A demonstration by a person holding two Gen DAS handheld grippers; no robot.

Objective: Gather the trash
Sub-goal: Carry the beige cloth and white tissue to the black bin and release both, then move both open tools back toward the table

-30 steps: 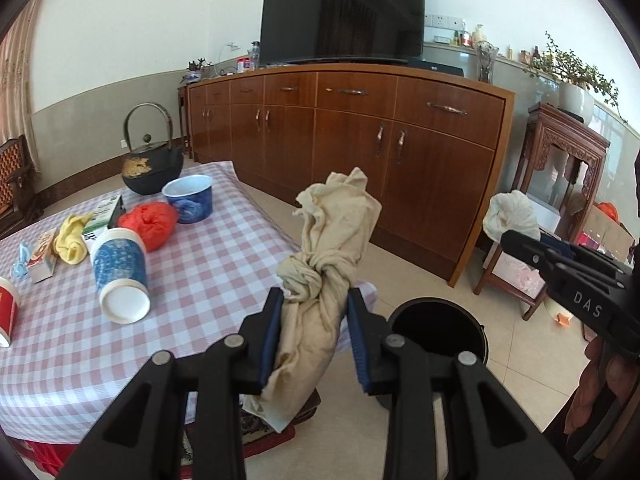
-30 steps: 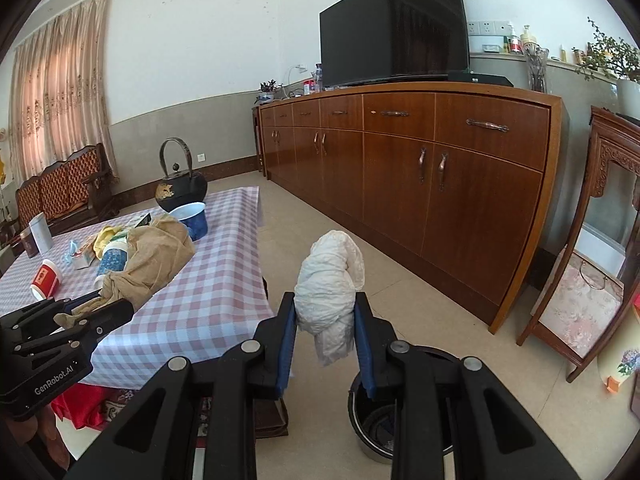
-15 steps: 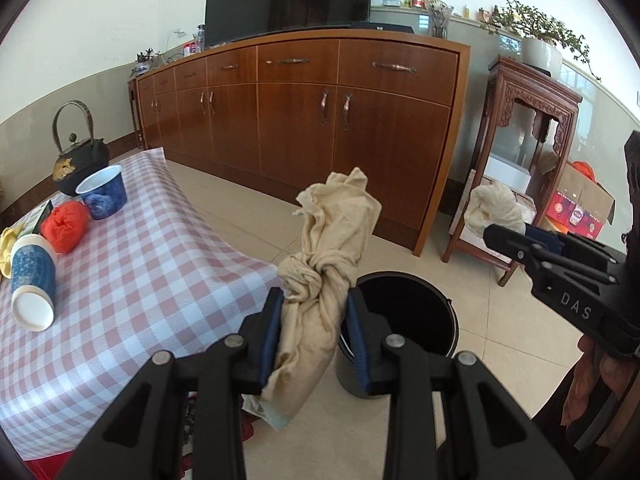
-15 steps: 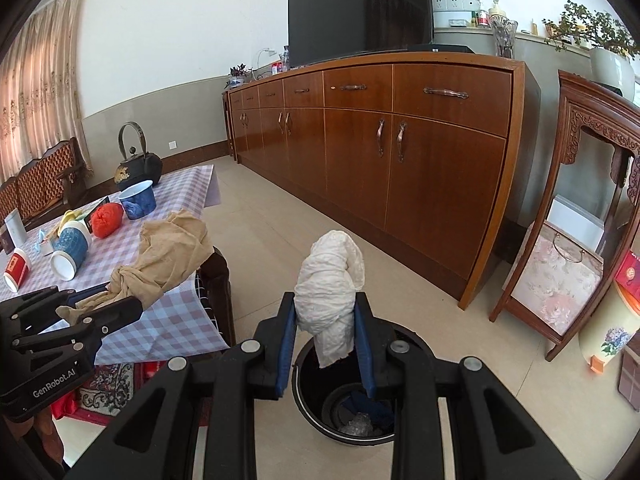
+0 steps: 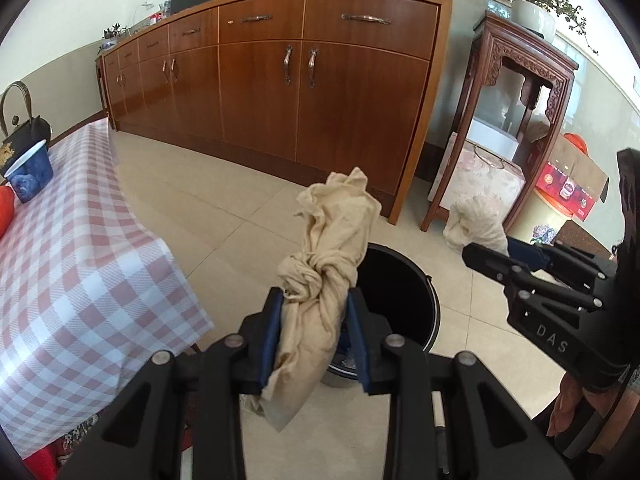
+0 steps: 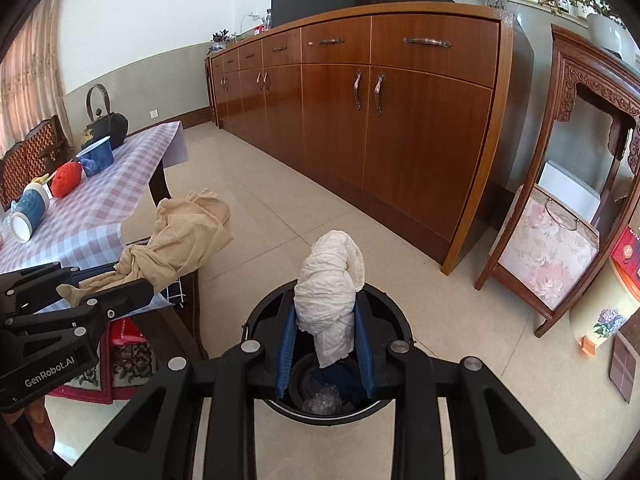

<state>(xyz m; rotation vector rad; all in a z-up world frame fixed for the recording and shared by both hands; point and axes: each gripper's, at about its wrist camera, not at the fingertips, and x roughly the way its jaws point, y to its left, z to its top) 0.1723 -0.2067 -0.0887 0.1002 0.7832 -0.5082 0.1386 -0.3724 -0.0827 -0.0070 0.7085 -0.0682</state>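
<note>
Right wrist view: left hand-held gripper [image 6: 100,286] reads "GenRobot.AI".

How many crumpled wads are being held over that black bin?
2: a tan wad in the left gripper, a white wad in the right gripper, above the bin.
</note>
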